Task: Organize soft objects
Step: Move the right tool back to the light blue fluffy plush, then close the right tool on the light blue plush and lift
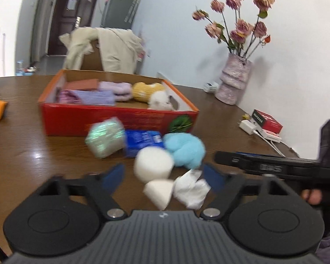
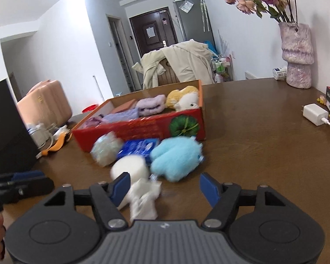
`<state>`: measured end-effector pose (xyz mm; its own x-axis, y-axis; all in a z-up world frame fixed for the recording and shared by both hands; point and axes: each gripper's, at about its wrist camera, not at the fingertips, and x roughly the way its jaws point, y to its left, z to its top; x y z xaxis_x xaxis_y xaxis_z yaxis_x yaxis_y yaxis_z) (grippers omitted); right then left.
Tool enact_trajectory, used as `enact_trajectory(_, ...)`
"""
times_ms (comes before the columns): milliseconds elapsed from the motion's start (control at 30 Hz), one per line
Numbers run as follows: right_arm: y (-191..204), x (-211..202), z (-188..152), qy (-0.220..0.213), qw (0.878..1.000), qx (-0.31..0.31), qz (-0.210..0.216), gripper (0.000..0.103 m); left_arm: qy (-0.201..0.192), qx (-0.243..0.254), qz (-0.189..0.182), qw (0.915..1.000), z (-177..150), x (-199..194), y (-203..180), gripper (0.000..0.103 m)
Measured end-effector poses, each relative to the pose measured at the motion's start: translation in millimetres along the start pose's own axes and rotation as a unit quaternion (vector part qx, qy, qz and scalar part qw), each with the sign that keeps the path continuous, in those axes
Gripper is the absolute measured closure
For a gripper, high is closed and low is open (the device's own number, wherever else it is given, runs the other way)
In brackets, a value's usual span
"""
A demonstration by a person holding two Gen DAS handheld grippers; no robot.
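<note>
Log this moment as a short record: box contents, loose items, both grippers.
box: red cardboard box on the brown table
in box: folded purple cloths, yellow plush, white plush
loose, in front of box: shiny green bundle, blue packet, light blue fluffy toy, white round sponge, white wedge, crumpled white tissue
left gripper: open, nothing gripped
right gripper: open, tissue below it, not gripped

place: home | signs: fridge, front door, suitcase
</note>
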<state>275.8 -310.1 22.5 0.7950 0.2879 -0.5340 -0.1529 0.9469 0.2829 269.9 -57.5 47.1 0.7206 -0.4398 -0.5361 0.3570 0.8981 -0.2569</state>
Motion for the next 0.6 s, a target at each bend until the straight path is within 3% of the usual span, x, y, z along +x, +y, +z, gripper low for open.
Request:
enact_trajectory(133,-18.0,34.6,23.3,0.005,1.000,-0.009,0.005,0.043,0.027,-0.008,-0.024,0.9993,20.3,47.6,-9.6,0.055)
enact_trajectory(267,-42.3,68.5,42.2,0.015,0.999,0.014,0.048,0.044,0.051,0.004,-0.024,0.9984,32.3,89.6,-16.7,0.056)
enact_trajectory(433,-63.2,116.1,43.6,0.060,0.992,0.041,0.099,0.047,0.092,0.031,-0.034,0.9947,31.0,119.8,-22.3,0.055)
enact_trajectory(467,-64.8,120.3,40.9,0.072,0.991,0.042,0.100,0.054,0.096,0.034,-0.031,0.9943,29.6,124.1,-23.7,0.055)
enact_trajectory(533,-69.9,114.4,36.3,0.070,0.990,0.058,0.107,0.060,0.103,0.035,-0.030,0.9936,29.6,132.3,-25.8,0.055)
enact_trajectory(600,-75.3,101.9,31.8,0.052,0.994,0.063,0.072,0.061,0.111,0.034,-0.034,0.9927,29.2,140.8,-28.5,0.055)
